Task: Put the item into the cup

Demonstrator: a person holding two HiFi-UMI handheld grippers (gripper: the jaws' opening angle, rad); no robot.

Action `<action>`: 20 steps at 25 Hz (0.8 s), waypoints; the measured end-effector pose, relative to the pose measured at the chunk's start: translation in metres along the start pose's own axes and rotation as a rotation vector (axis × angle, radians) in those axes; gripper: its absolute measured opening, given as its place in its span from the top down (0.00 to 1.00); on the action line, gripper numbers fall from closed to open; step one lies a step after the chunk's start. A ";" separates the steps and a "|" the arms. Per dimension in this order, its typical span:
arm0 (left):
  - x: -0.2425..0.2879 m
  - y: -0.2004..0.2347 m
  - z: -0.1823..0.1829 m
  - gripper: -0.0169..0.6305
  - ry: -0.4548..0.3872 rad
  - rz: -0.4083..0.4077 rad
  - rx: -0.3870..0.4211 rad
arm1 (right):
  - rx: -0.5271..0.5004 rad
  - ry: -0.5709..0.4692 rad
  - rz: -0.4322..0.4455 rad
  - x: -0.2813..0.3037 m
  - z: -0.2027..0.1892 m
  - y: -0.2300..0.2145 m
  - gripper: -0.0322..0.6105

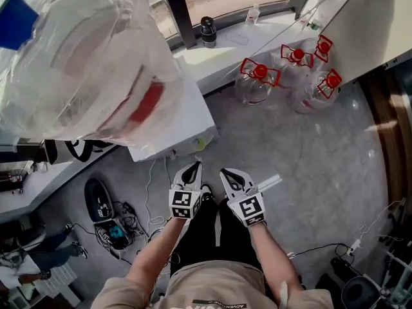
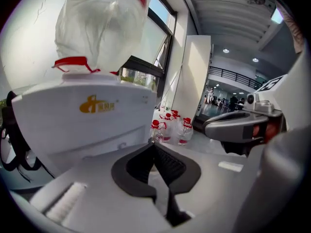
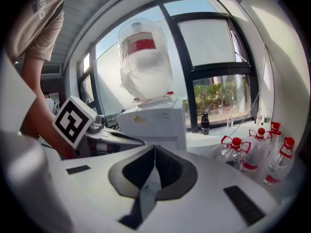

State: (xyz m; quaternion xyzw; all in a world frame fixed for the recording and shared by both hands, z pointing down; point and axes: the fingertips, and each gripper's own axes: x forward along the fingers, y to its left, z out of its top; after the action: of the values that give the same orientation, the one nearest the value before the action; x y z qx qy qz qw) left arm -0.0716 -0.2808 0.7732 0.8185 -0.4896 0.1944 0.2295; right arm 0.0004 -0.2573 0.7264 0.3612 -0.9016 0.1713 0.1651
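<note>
No cup and no loose item show in any view. In the head view I hold both grippers side by side at waist height over the grey floor, pointing ahead. My left gripper [image 1: 193, 167] [image 2: 154, 145] is shut, its black pads meeting with nothing between them. My right gripper [image 1: 227, 172] [image 3: 154, 148] is shut as well and holds nothing. Each one shows at the edge of the other's view. A white water dispenser [image 1: 175, 124] [image 2: 82, 120] [image 3: 153, 120] stands just ahead to the left, topped by a large bottle [image 1: 84, 63] [image 3: 145, 67] wrapped in clear plastic.
Several clear water jugs with red caps [image 1: 259, 82] [image 2: 170, 127] [image 3: 252, 154] stand on the floor ahead right, below a white window sill [image 1: 257, 34]. A black bottle [image 1: 207, 31] stands on the sill. Cables and a black device [image 1: 100, 201] lie on the floor at left.
</note>
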 end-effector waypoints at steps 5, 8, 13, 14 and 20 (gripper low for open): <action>0.037 0.021 -0.047 0.96 0.045 0.050 -0.063 | 0.031 0.058 -0.006 0.031 -0.051 -0.011 0.93; 0.057 0.035 -0.071 0.96 0.062 0.074 -0.075 | 0.048 0.081 0.007 0.051 -0.069 -0.015 0.93; 0.089 0.059 -0.098 0.96 0.086 0.096 -0.109 | 0.065 0.095 0.034 0.065 -0.083 -0.016 0.93; 0.095 0.061 -0.103 0.96 0.094 0.100 -0.118 | 0.063 0.104 0.038 0.064 -0.087 -0.017 0.93; 0.120 0.073 -0.107 0.96 0.095 0.108 -0.125 | 0.077 0.150 0.043 0.060 -0.113 -0.023 0.93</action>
State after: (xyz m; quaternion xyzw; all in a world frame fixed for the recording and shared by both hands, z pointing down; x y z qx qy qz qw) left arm -0.0930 -0.3360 0.9398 0.7648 -0.5326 0.2143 0.2923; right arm -0.0050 -0.2605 0.8560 0.3339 -0.8870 0.2359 0.2146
